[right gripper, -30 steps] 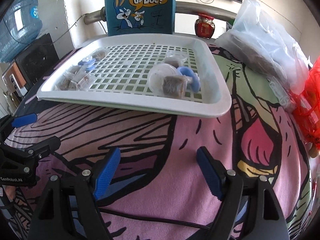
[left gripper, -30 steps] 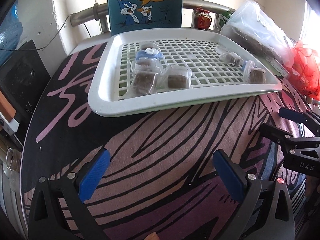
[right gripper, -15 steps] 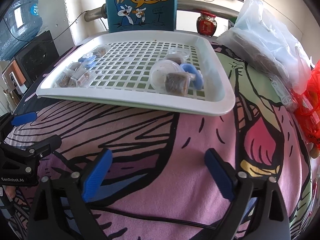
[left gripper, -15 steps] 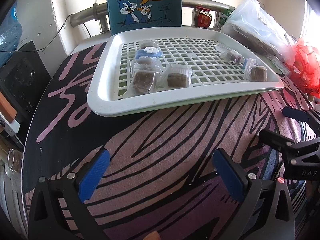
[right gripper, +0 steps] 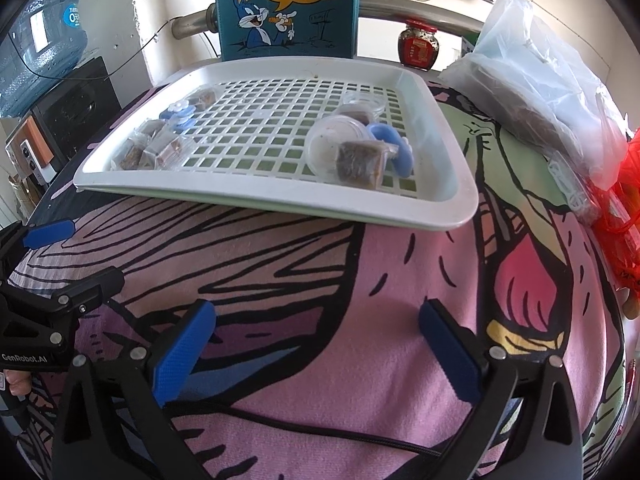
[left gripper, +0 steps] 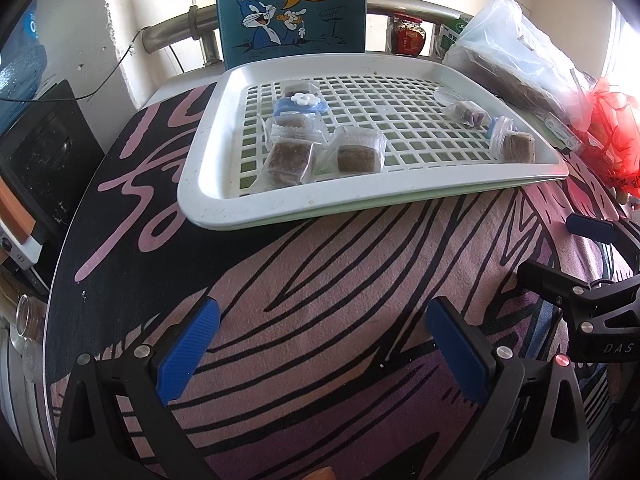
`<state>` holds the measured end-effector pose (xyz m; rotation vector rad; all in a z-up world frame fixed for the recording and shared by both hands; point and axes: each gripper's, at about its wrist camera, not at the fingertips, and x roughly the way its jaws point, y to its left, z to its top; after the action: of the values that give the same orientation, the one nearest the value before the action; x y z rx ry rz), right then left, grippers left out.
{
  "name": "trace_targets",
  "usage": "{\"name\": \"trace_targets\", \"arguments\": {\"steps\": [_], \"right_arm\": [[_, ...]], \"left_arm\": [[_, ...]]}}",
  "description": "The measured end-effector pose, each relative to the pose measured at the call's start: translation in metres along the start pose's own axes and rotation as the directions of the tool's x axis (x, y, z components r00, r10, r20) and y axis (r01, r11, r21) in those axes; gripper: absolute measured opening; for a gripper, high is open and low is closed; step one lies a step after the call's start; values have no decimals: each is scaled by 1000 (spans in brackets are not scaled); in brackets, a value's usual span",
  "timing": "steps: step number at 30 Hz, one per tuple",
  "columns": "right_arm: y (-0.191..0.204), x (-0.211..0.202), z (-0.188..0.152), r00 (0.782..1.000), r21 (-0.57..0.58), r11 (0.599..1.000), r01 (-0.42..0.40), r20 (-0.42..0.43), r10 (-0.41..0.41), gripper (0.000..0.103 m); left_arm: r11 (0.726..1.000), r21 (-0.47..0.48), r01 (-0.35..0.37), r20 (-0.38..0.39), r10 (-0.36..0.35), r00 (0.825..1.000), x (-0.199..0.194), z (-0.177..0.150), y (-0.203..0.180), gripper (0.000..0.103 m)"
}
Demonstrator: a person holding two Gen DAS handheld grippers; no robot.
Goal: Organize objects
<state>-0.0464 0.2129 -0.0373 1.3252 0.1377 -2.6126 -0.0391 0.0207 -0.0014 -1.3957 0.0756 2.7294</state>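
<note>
1. On the far left I see a dark box [left gripper: 36,148] beside the counter [left gripper: 320,280], which has a pink and black cartoon cloth on it.
2. My left tongs [left gripper: 320,344] hang low over the cloth, near the front edge. They are wide open and hold nothing.
3. In front of them sits the white tray [left gripper: 248,212] with a grid floor. It rests flat on the counter, well apart from both tongs.
4. On the left side of the tray is a bunch of brown cubes in clear wrap [left gripper: 286,158], close together, with a blue lid with a white flower [left gripper: 302,104] just behind them.
5. On the right side of the tray is a clear round tub [right gripper: 334,142] lying on its side, with a wrapped brown cube [right gripper: 358,164] touching it and a blue lid [right gripper: 390,140] right behind.
6. My right tongs [right gripper: 316,344] are also wide open and empty, low over the pink cloth.
7. I think I am at the very start: nothing is picked up yet. Next I should move one pair of tongs up to the tray and close gently on one cube, because the wrap looks slippery.
8. A clear plastic bag [right gripper: 532,64] and a red bag [right gripper: 624,200] sit on the far right.
</note>
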Motion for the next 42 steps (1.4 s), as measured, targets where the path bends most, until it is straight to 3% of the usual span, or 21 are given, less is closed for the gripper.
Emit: {"name": "trace_targets", "arguments": {"steps": [42], "right_arm": [[1, -1, 0, 1000, 2, 1000, 3, -1, -3, 103]], "left_arm": [[1000, -14, -9, 0, 9, 1000, -3, -4, 2, 103]]}}
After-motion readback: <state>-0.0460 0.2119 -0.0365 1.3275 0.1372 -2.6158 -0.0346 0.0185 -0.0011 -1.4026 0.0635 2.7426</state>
